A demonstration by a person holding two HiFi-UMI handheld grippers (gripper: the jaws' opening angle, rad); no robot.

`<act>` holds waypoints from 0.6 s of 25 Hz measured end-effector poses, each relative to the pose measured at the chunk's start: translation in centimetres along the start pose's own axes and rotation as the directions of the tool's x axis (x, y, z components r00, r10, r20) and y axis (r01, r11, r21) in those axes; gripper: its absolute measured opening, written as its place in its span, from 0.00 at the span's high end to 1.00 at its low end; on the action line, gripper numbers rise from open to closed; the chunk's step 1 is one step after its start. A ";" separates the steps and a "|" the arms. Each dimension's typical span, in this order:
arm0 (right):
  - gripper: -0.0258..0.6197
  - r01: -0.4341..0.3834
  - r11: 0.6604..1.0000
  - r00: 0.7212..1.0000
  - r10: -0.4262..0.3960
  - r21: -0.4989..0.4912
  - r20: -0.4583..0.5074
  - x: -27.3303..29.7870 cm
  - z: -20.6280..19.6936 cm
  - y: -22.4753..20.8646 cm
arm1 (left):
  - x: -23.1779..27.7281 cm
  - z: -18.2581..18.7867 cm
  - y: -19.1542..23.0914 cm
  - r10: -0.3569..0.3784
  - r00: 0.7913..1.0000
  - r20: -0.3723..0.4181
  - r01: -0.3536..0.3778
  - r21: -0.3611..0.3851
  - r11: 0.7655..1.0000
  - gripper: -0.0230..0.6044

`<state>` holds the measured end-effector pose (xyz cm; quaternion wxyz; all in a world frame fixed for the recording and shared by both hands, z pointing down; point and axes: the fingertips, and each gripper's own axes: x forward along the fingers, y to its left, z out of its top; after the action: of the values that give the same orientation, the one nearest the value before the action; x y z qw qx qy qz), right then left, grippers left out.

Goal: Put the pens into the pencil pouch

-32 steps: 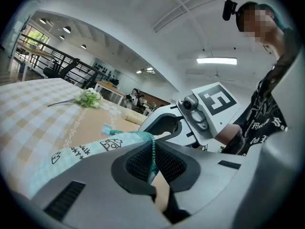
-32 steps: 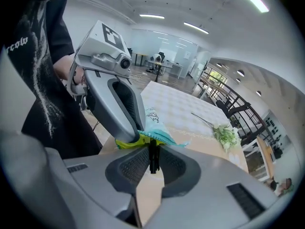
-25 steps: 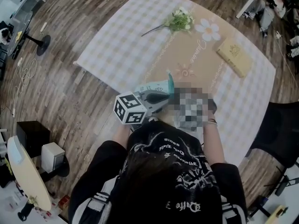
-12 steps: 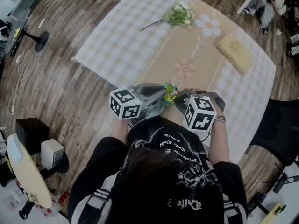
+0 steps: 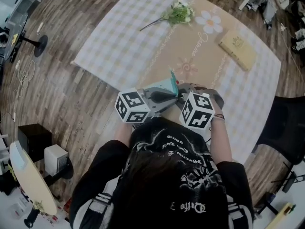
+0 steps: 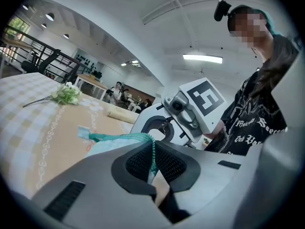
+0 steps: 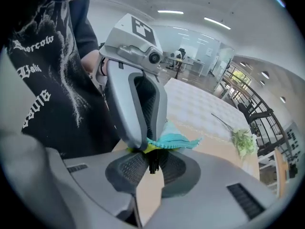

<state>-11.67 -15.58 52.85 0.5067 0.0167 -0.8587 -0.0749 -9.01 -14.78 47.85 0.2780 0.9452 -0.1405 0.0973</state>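
The left hand-held gripper lies nearly level, clamped on the teal zip edge of the pouch. The right hand-held gripper tilts steeply down beside the pouch, pinching a dark pen.

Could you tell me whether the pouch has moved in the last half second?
Yes: the pouch has tipped up, its teal end now nearer the pink swirl print.

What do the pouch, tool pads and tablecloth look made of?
Pouch: soft fabric, pale teal, matte; it sags limply, with a woven-looking zipper tape along its edge.
Tool pads: dark, probably rubber; fine grid texture, no shine.
Tablecloth: matte checked print, cloth or vinyl, can't tell from here.
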 end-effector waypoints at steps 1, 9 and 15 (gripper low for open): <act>0.86 0.001 1.000 1.000 -0.002 0.026 0.024 0.2 0.1 -0.1 | 0.0 0.0 0.1 -0.002 1.000 0.004 0.002 -0.009 1.000 0.91; 0.82 0.072 0.981 0.995 -0.083 0.178 0.059 1.5 -1.3 -1.0 | 0.4 -1.4 2.6 0.123 0.992 -0.005 -0.123 -0.026 0.992 0.91; 0.65 0.108 0.945 0.983 -0.148 0.310 0.108 -0.7 -3.0 -2.3 | 1.1 -1.8 3.9 0.200 0.980 -0.019 -0.200 -0.036 0.979 0.91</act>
<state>-8.80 -18.08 53.40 0.4352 0.1449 -0.8883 0.0236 -9.35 -17.14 51.55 0.2857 0.9201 -0.2345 0.1294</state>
